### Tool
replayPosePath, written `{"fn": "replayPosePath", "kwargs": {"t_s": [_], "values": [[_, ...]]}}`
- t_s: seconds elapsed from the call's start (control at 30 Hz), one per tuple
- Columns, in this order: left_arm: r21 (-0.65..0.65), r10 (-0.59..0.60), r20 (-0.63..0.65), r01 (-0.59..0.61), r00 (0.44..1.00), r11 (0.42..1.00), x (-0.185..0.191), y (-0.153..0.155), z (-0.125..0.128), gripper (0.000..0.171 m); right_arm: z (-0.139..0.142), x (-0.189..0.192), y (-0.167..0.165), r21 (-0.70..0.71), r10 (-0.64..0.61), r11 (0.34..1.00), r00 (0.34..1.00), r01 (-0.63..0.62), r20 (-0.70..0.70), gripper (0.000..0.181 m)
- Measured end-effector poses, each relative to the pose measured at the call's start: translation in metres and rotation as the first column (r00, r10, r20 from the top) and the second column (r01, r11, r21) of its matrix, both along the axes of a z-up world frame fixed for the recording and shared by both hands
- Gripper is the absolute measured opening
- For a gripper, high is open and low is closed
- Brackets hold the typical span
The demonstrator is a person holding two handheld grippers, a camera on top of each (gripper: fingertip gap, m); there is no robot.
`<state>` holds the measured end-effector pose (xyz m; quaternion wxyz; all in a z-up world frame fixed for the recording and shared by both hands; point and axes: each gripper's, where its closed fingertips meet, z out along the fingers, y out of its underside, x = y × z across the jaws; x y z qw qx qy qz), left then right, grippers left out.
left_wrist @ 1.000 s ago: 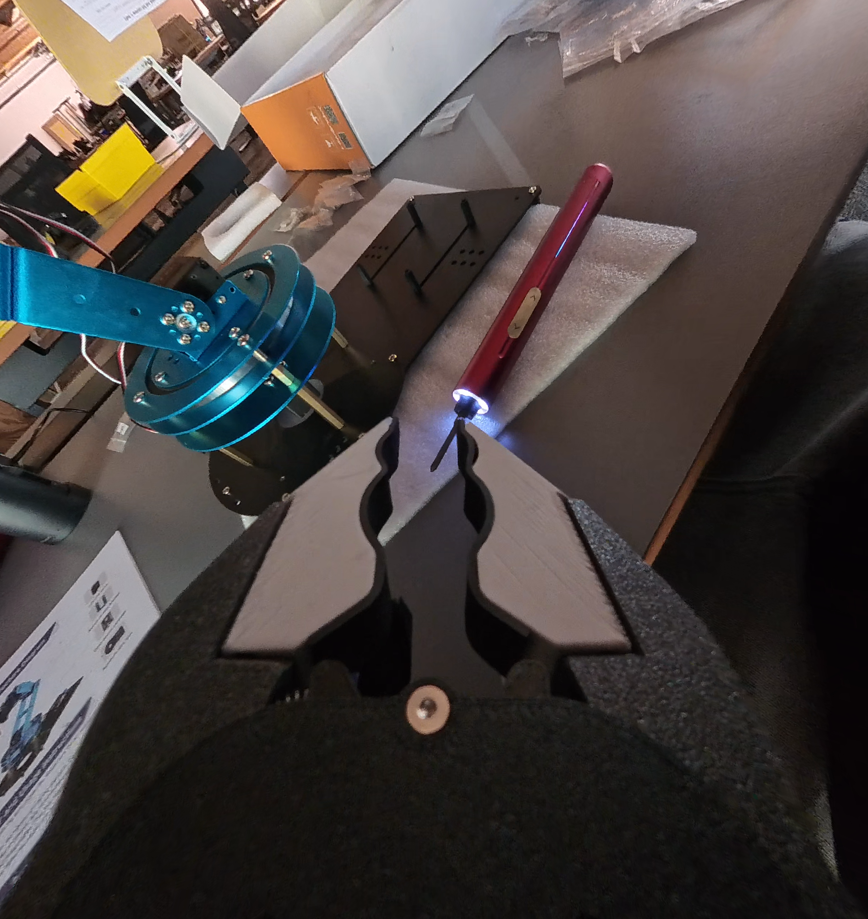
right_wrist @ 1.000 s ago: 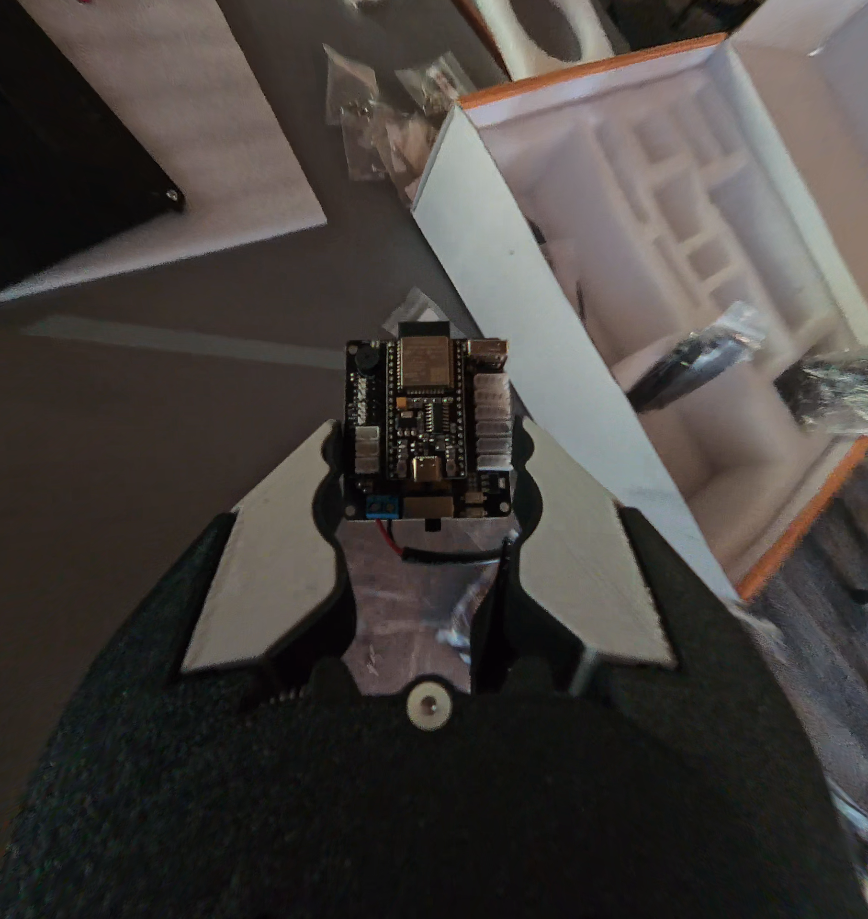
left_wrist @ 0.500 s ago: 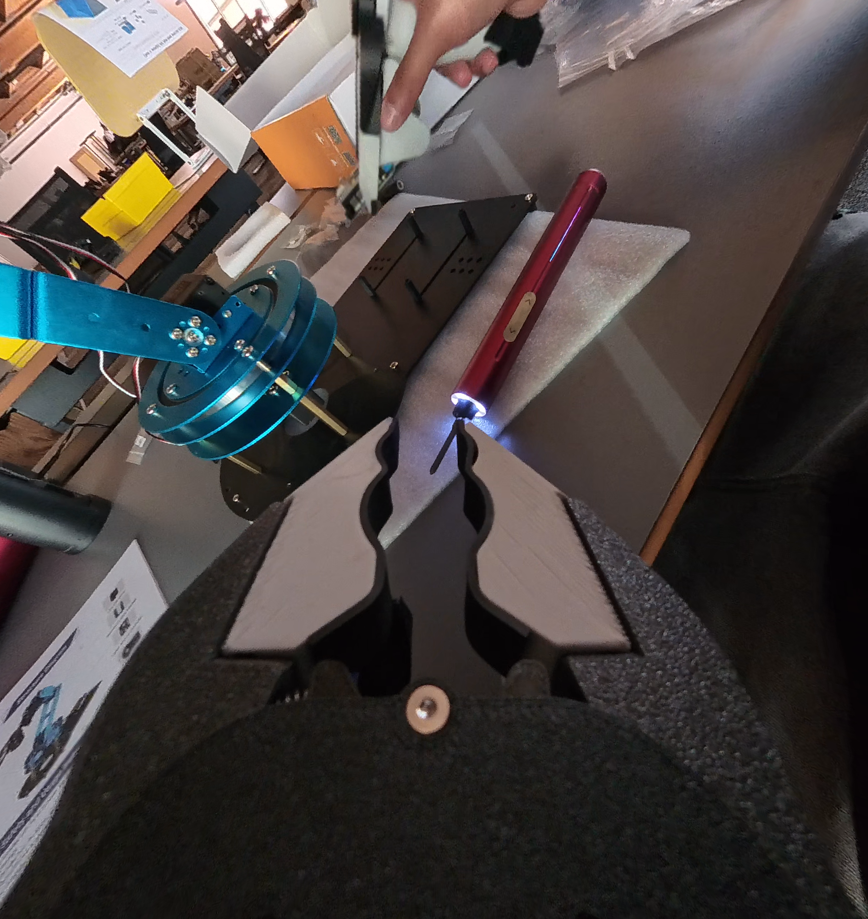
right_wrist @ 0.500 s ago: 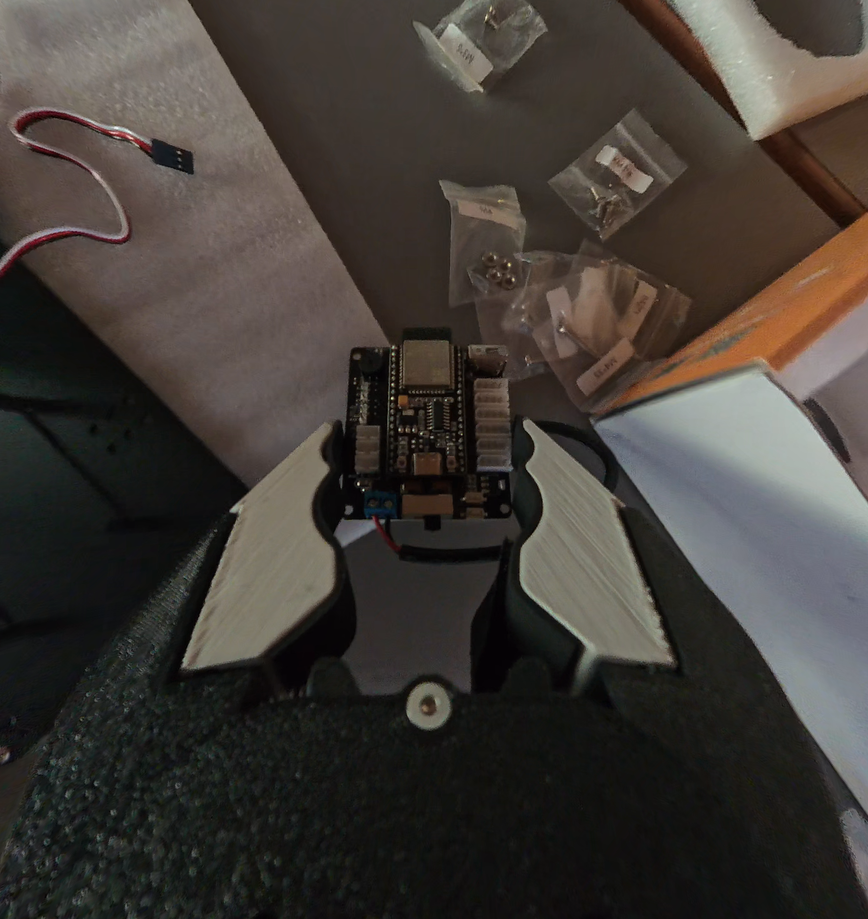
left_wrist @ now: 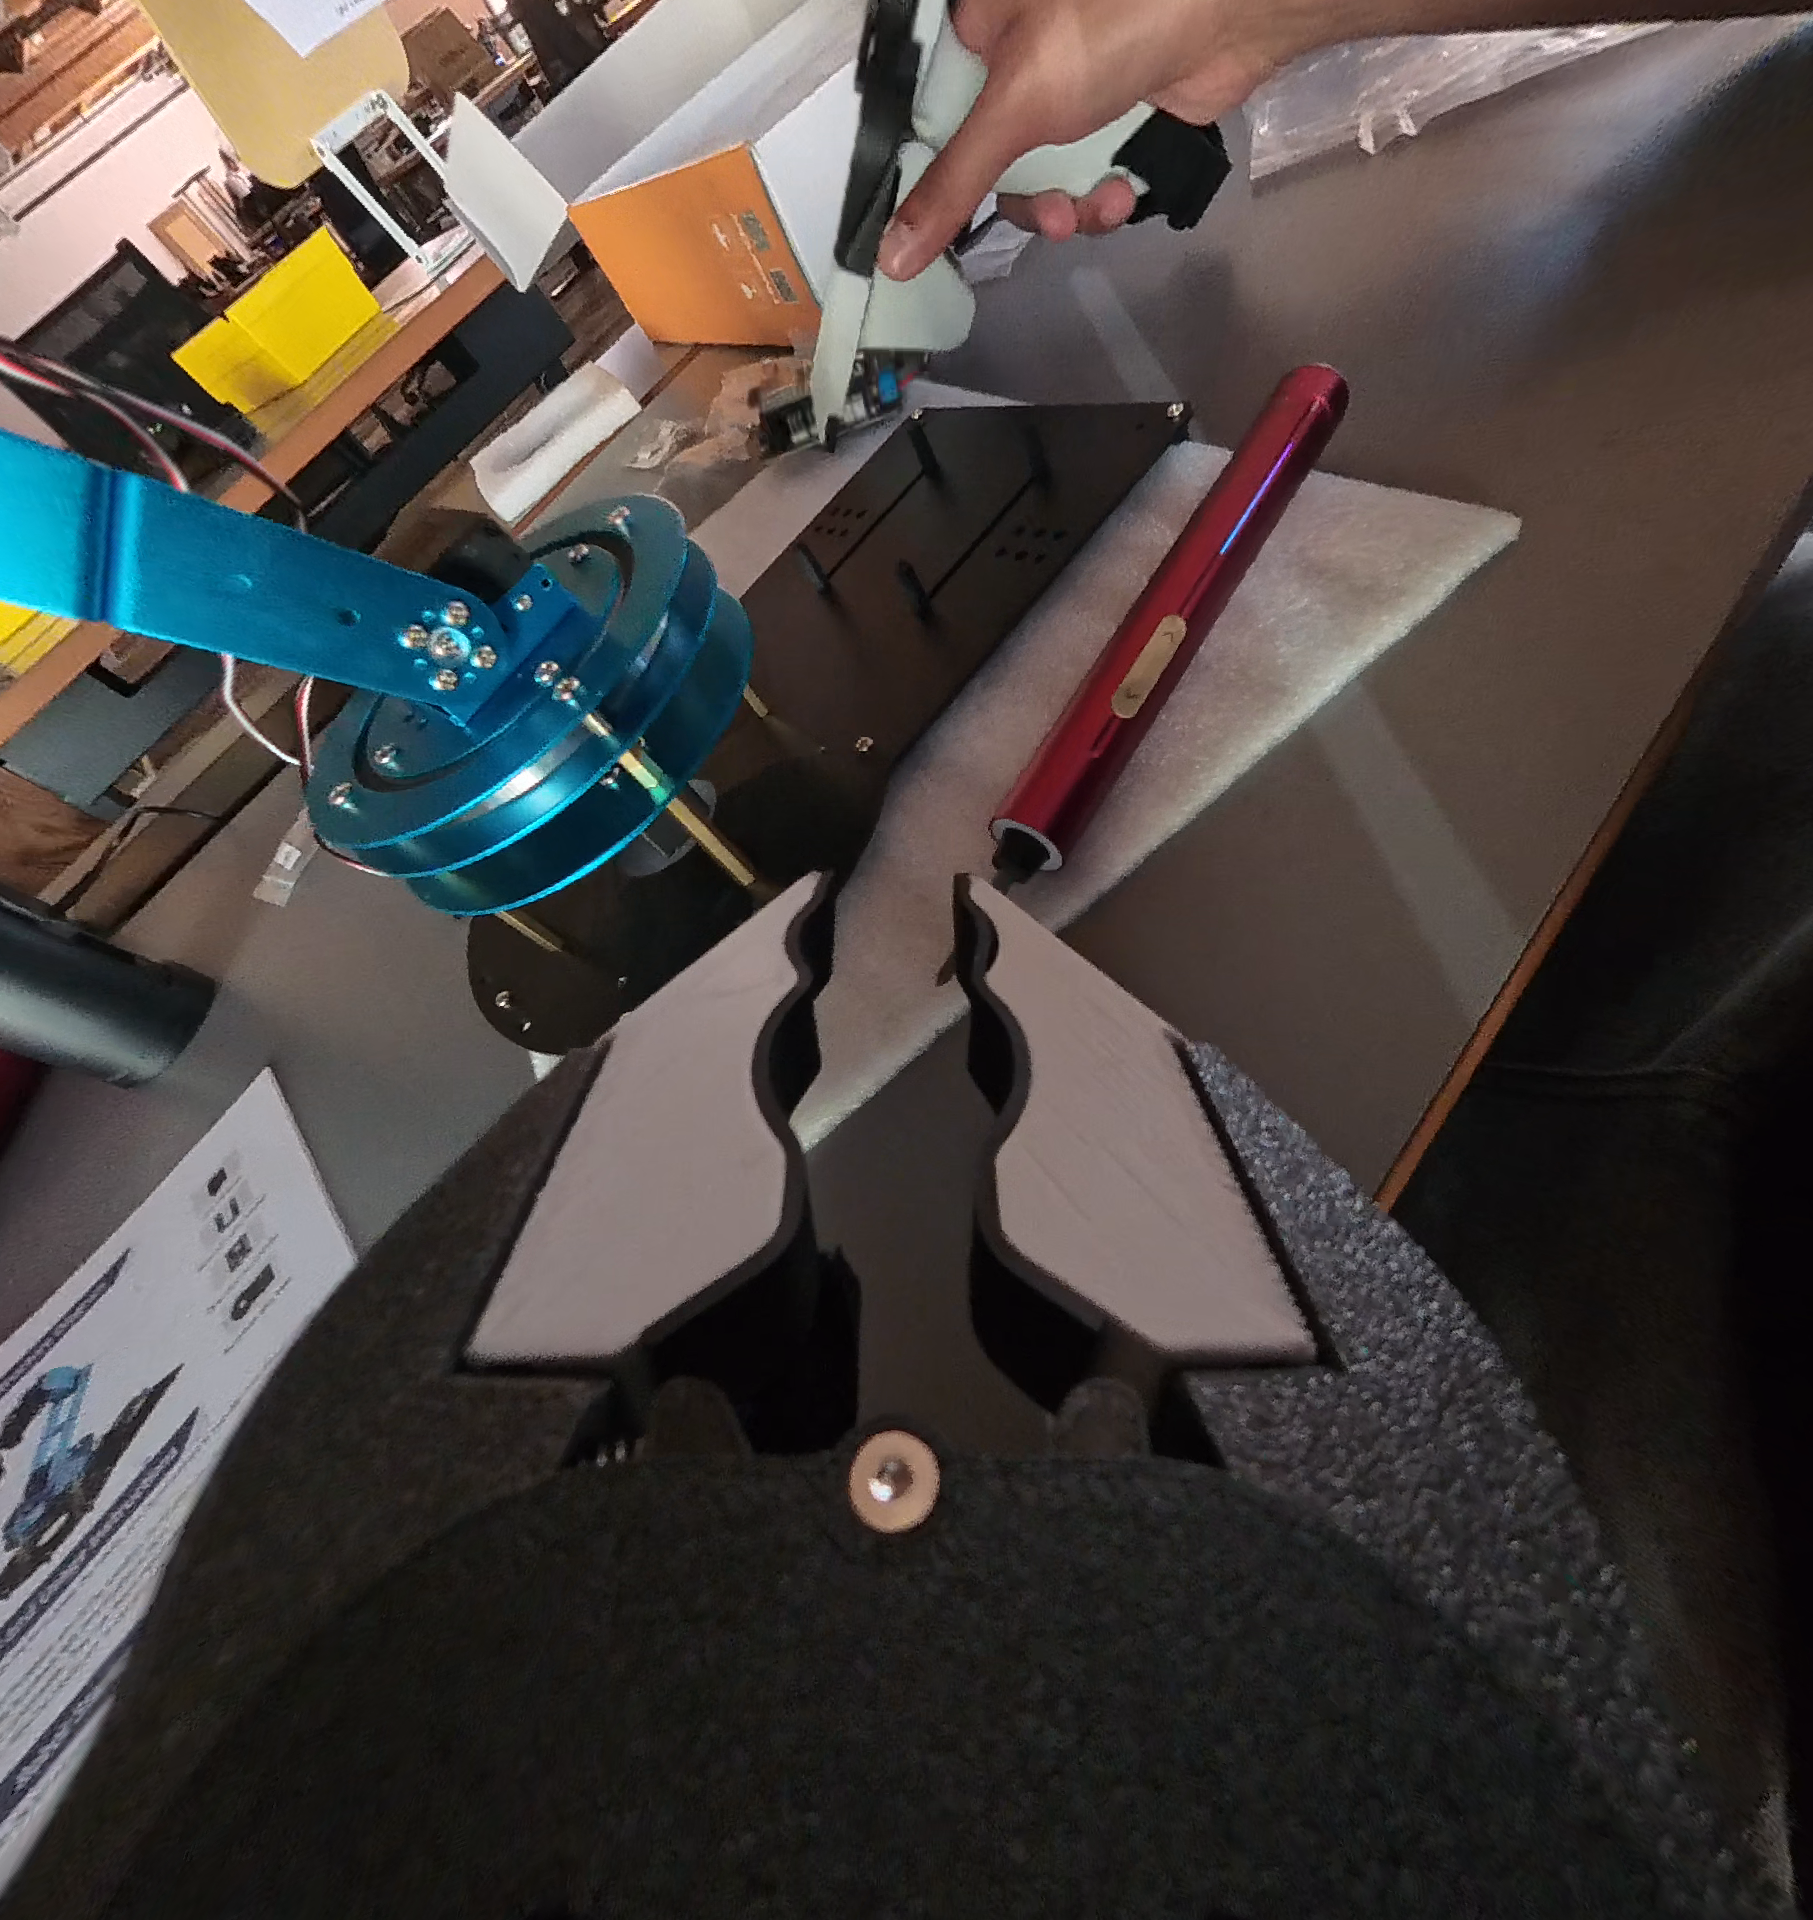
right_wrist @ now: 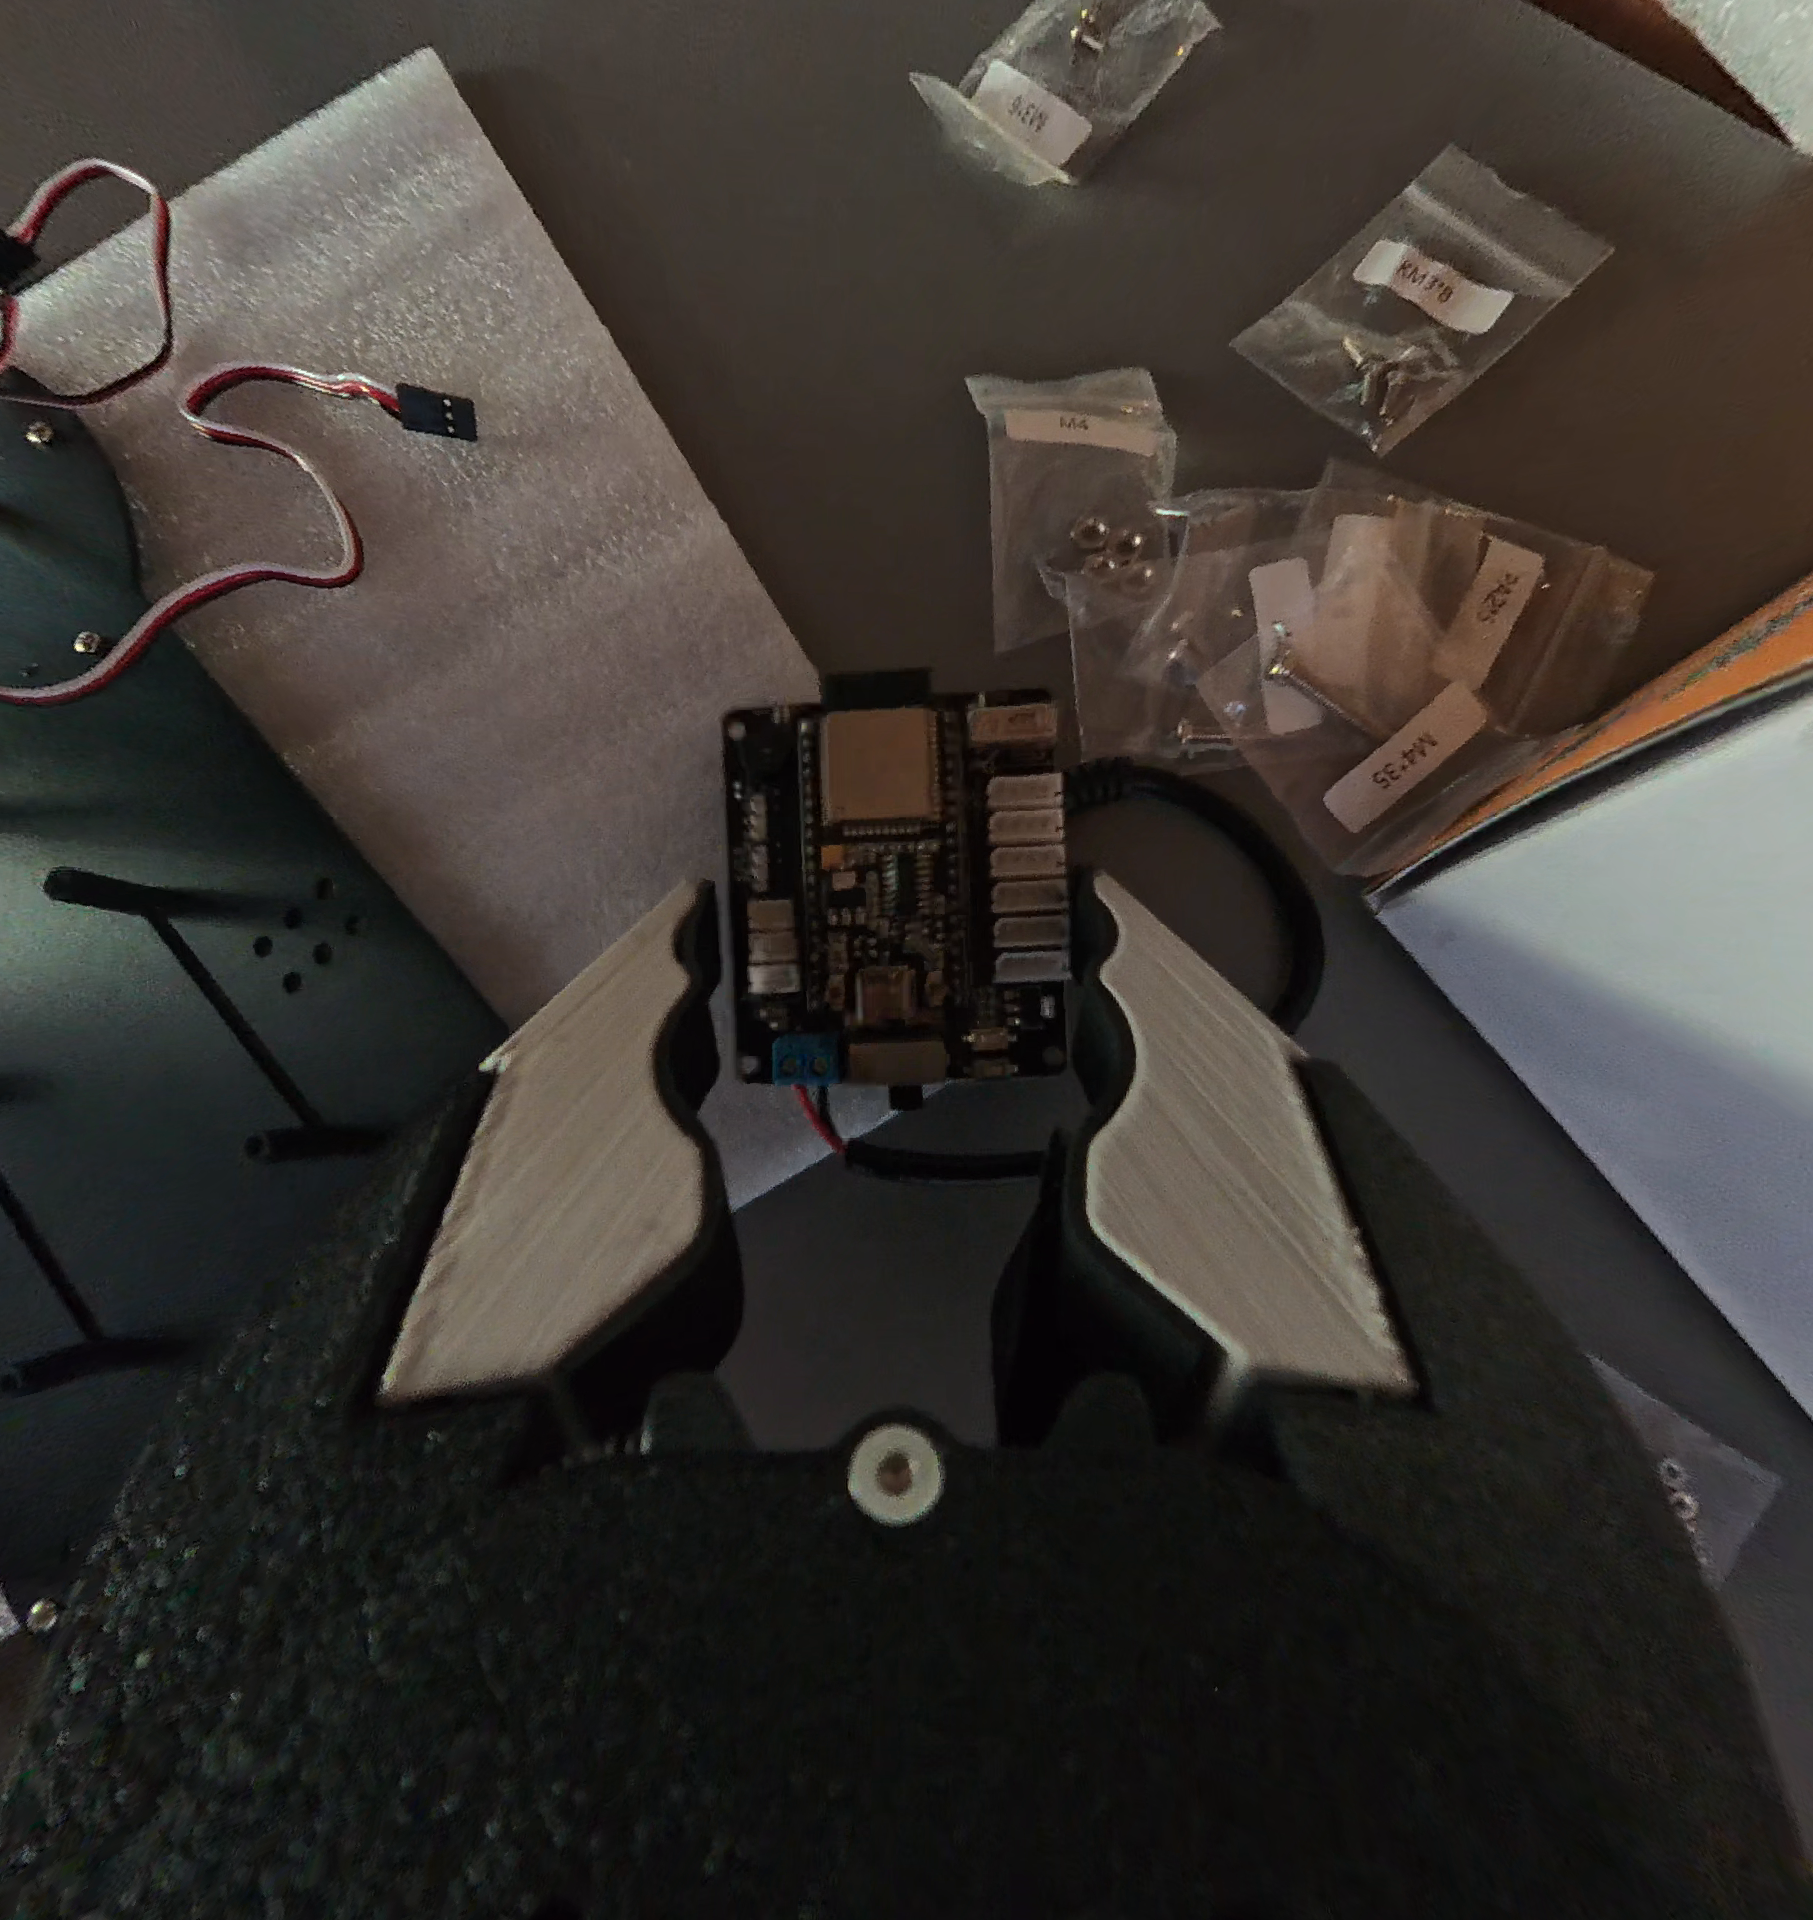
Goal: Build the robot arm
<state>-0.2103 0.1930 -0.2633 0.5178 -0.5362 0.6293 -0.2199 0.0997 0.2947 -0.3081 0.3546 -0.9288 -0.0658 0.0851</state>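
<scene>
Between right gripper fingers: circuit board, gripped; left gripper fingers narrowly parted, empty.

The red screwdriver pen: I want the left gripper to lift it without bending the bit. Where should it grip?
Probably mid-barrel on the red screwdriver pen, from above, jaws across its width. It lies flat on the foam sheet; the left gripper sits open near the thin bit.

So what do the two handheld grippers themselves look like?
Both match: the left gripper and right gripper each have two pale grey ribbed fingers with black wavy inner edges, on a black grainy foam-like body with one silver screw. From outside, the right has a white handle.
</scene>
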Motion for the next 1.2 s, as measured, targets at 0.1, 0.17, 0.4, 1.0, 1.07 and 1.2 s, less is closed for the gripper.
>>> {"fn": "replayPosePath", "kwargs": {"t_s": [0.1, 0.17, 0.4, 1.0, 1.07, 1.2], "values": [[-0.05, 0.016, 0.038, -0.014, 0.999, 0.999, -0.001, 0.004, 0.006, 0.026, 0.007, -0.003, -0.002, 0.028, 0.02, 0.999, 0.999, -0.018, -0.045, 0.066], [-0.111, 0.015, 0.087, -0.005, 0.996, 0.994, -0.004, 0.005, 0.015, 0.032, 0.015, -0.005, -0.006, 0.053, 0.039, 0.998, 0.998, -0.036, -0.049, 0.066], [-0.339, 0.091, 0.214, -0.014, 0.973, 0.941, -0.019, 0.06, 0.052, 0.076, 0.067, -0.091, -0.065, 0.294, 0.522, 0.819, 0.852, -0.493, -0.028, 0.065], [-0.393, -0.217, 0.424, 0.394, 0.879, 0.831, 0.038, 0.123, 0.109, 0.072, 0.013, -0.134, -0.097, 0.159, 0.677, 0.732, 0.733, -0.662, -0.068, 0.025], [-0.404, -0.236, 0.43, 0.42, 0.871, 0.812, 0.043, 0.125, 0.109, 0.068, 0.013, -0.134, -0.097, 0.163, 0.678, 0.733, 0.73, -0.661, -0.088, 0.024], [-0.45, -0.29, 0.425, 0.478, 0.857, 0.754, 0.046, 0.124, 0.108, 0.068, 0.014, -0.141, -0.106, 0.143, 0.693, 0.719, 0.686, -0.68, -0.222, 0.005]]}}
